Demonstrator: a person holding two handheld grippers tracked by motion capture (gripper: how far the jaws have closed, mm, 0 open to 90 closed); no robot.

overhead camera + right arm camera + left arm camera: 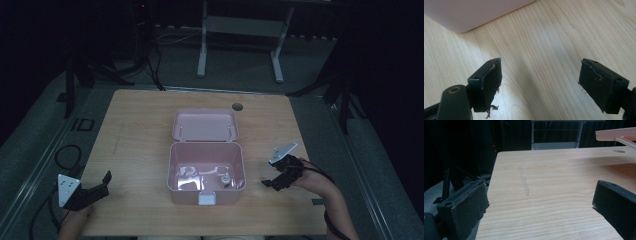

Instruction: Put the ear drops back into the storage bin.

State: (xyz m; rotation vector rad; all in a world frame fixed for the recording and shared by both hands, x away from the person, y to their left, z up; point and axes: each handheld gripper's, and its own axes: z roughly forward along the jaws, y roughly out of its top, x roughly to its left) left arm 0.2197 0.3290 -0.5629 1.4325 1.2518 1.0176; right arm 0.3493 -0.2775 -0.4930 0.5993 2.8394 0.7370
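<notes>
Pale wood grain runs across the worktop (135, 150), and my left gripper (102, 184) rests low at its near-left corner, well apart from everything, jaws spread wide with nothing between them. In the left gripper view those jaws frame bare wood, with the raised lid's edge (616, 133) at the far right. I judge this hand is parked clear so that the middle stays free.

At the centre sits the pink box (206, 172), lid (205, 125) thrown back toward the far edge, a pale latch (207, 198) on its near wall. Small things lie inside, one like a little bottle (224, 180); the rest I cannot make out.

My right gripper (270, 181) hangs just beside the box's right wall, jaws wide and empty, angled toward it. In the right gripper view the box's rounded corner (474, 15) lies ahead, so this hand seems placed to work on the box.
</notes>
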